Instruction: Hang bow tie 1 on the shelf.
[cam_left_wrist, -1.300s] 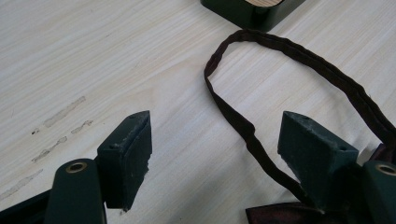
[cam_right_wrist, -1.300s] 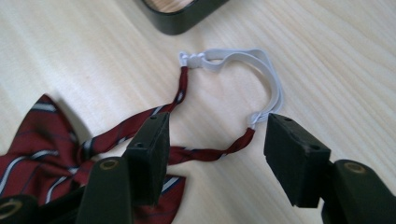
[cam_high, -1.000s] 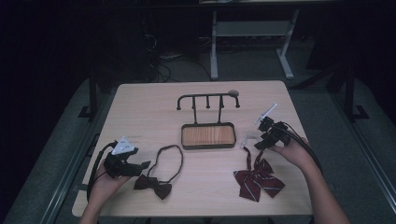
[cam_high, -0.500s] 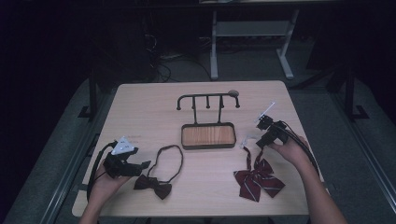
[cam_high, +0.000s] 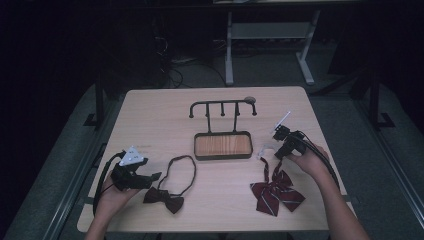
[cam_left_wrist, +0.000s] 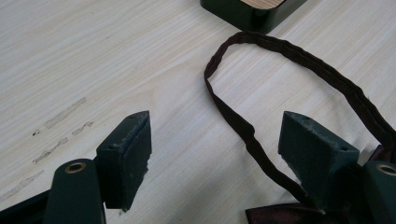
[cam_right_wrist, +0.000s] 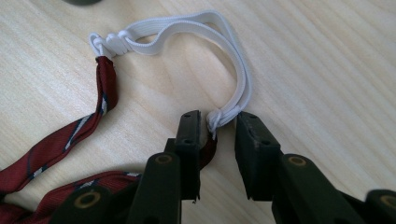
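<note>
A striped red bow tie (cam_high: 276, 192) lies at the front right, its white elastic strap (cam_high: 264, 150) looped toward the stand. My right gripper (cam_high: 272, 151) is low over that strap. In the right gripper view its jaws have just been closing, and the right gripper (cam_right_wrist: 218, 116) straddles the knot where the white elastic (cam_right_wrist: 205, 23) meets the red band (cam_right_wrist: 105, 84), with a gap still showing. A dark brown bow tie (cam_high: 165, 198) lies at the front left. My left gripper (cam_left_wrist: 217, 121) rests wide open on the table, with the tie's dark strap (cam_left_wrist: 243, 130) running between its jaws.
A black stand with a hooked rail (cam_high: 222, 105) and a wood-lined base tray (cam_high: 222, 145) sits at the table's middle. A corner of that tray (cam_left_wrist: 252, 11) shows in the left gripper view. The table's front edge is close below both hands.
The right gripper has tilted a little over the white elastic. The left hand and both bow ties lie as before.
</note>
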